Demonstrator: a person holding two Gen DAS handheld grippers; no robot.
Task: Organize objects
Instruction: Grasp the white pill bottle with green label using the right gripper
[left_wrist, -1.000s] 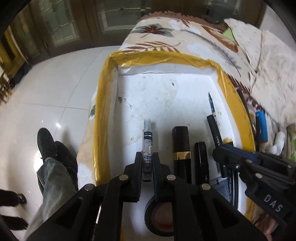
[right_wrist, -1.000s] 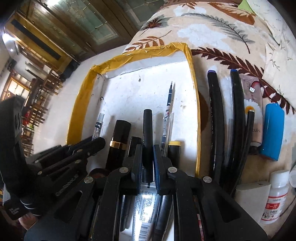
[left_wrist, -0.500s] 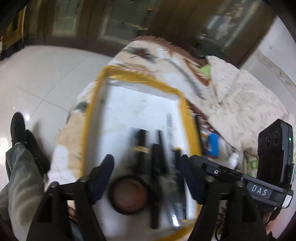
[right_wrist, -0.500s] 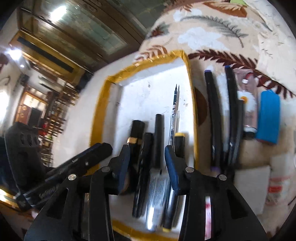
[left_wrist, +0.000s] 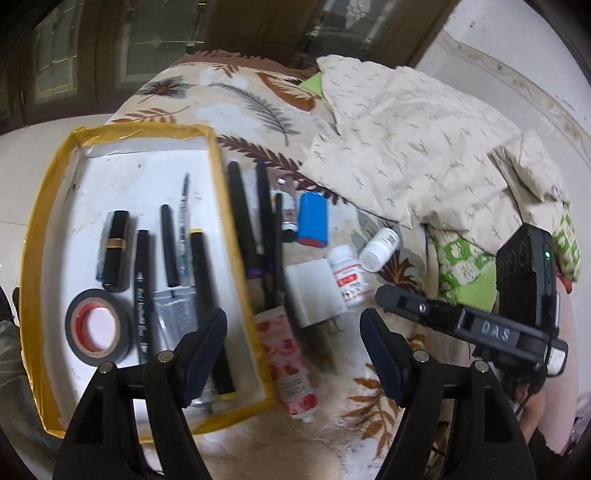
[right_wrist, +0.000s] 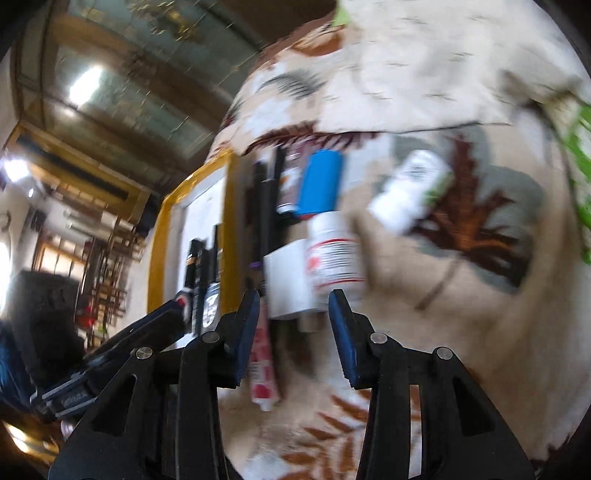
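A white tray with a yellow taped rim (left_wrist: 225, 206) lies on a leaf-print cloth. In it are a black tape roll (left_wrist: 98, 326), a black and gold tube (left_wrist: 116, 249) and several pens (left_wrist: 201, 280). To its right lie black pens (left_wrist: 240, 221), a blue cylinder (left_wrist: 313, 219), a white charger block (left_wrist: 314, 291), two white bottles (left_wrist: 347, 277) and a pink floral tube (left_wrist: 291, 365). My left gripper (left_wrist: 295, 354) is open and empty above the tray's right edge. My right gripper (right_wrist: 291, 332) is open and empty over the charger block (right_wrist: 286, 284) and a bottle (right_wrist: 332, 251).
A cream quilt (left_wrist: 424, 147) is heaped at the back right, with a green patterned cloth (left_wrist: 465, 266) beside it. The tiled floor (left_wrist: 14, 155) drops away left of the tray. The right gripper's body (left_wrist: 480, 328) shows in the left wrist view.
Both grippers let go of the pens they held in the tray, opened, rose and swung right toward the loose things on the cloth.
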